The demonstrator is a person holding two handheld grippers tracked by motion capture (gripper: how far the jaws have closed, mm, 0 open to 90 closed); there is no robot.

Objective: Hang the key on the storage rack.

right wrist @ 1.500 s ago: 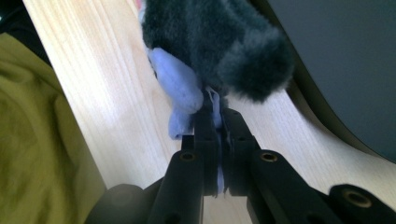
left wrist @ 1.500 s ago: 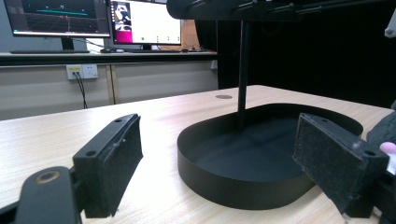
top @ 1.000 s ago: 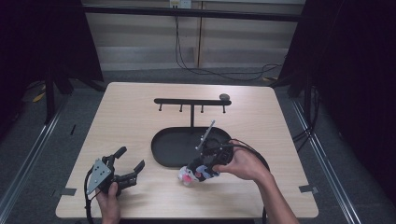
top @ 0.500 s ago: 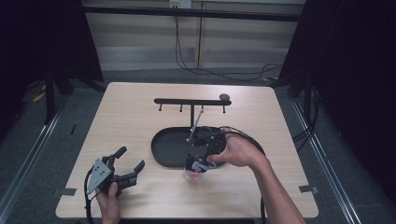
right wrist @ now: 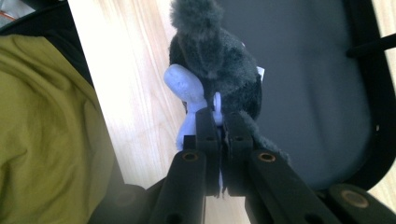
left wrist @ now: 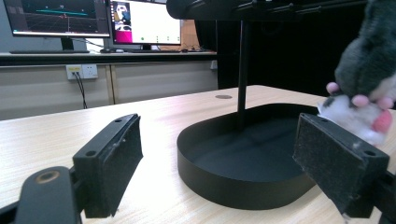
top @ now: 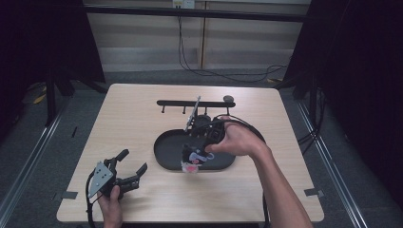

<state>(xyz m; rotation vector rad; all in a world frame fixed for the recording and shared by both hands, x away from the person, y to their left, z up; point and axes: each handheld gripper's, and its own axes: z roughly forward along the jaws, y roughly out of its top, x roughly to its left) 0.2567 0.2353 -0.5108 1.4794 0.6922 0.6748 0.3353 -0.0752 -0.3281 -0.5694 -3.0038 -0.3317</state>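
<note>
High view, left tool (top: 129, 169): jaws wide apart, holding nothing, low over counter (top: 119, 118) front-left.
Tray (top: 164, 154): black oval, mid-counter.
Right tool (top: 196, 154): clamped tight on grey plush toy (top: 192, 161), above tray's front rim.

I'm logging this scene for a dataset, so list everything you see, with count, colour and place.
Table: one, light wood, centre of the high view.
Tray: one, black, oval, mid-table.
Rack: one, black bar with hooks, standing over the tray's far end.
Plush toy: one, dark grey, white and pink, at the tray's near rim, off the table.
Monitors: two, lit, beyond the table.
Left gripper: black, open, near-left of table.
Right gripper: black, shut on the plush toy.
</note>
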